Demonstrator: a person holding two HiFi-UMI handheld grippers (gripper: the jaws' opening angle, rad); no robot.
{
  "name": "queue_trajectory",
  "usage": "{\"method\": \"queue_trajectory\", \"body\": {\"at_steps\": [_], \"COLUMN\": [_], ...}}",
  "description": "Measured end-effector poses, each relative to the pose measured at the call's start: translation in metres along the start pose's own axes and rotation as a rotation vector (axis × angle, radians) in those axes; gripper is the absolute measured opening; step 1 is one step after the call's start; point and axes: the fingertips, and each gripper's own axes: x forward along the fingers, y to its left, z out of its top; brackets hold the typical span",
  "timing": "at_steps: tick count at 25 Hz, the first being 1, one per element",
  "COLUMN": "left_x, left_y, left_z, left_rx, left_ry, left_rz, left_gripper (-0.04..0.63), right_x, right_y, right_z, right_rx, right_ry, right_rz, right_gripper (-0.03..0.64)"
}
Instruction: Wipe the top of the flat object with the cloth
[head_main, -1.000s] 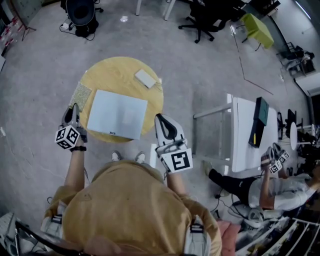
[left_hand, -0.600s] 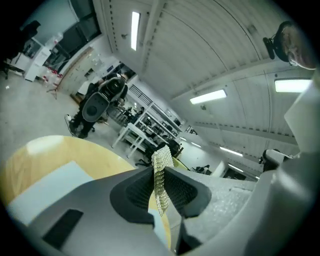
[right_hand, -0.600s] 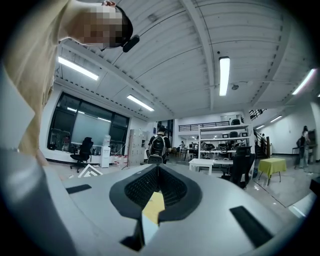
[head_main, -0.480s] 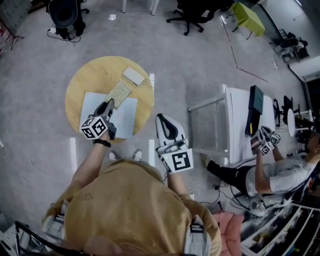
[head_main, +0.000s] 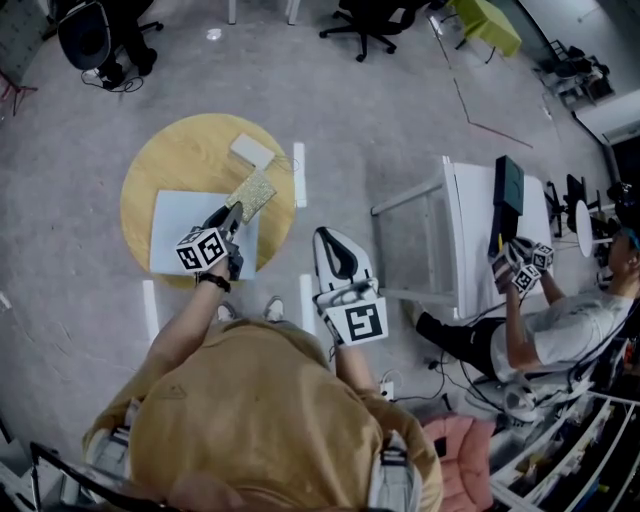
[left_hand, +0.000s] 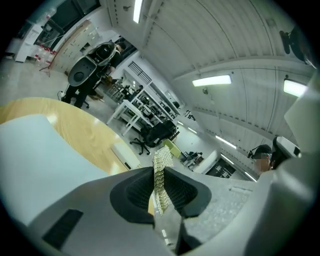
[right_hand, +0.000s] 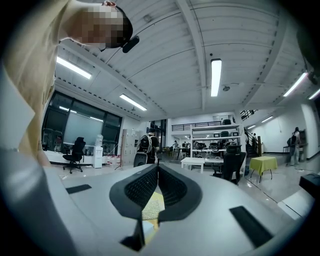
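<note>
Cloth (head_main: 251, 192): pinched by one edge in left hand-held gripper (head_main: 232, 212), at far right corner of flat object (head_main: 175, 236) on tabletop (head_main: 170, 150), apparently for a wiping stroke. Right hand-held gripper (head_main: 338, 256): pressed together, empty, held beside tabletop, likely for clearance.

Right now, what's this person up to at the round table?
A person holds a gripper in each hand. The left gripper is clamped on a speckled cloth at the far right corner of a flat pale board on the round wooden table. The right gripper is shut, empty, off the table.
</note>
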Motion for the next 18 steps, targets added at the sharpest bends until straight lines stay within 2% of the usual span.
{"method": "queue_trajectory", "body": {"at_steps": [5,13,18], "left_x": [0.01,0.0,0.002], "left_y": [0.021,0.05,0.056], "left_z": [-0.032,-0.06,-0.061], "left_rx": [-0.067,-0.05,-0.02], "left_ry": [0.082,0.148,0.173], "left_rz": [0.068,0.141,0.156], "left_gripper": [0.061,0.061,0.061], "right_x": [-0.006,-0.009,-0.008], "right_y": [-0.009,-0.013,-0.019], "right_z": [0.0,-0.004,-0.003], "right_rx": [0.007,0.019,0.02], "right_ry": [-0.004,-0.008,-0.01], "right_rz": [0.001,0.004,0.012], "right_gripper": [0.002,0.002,0.002]}}
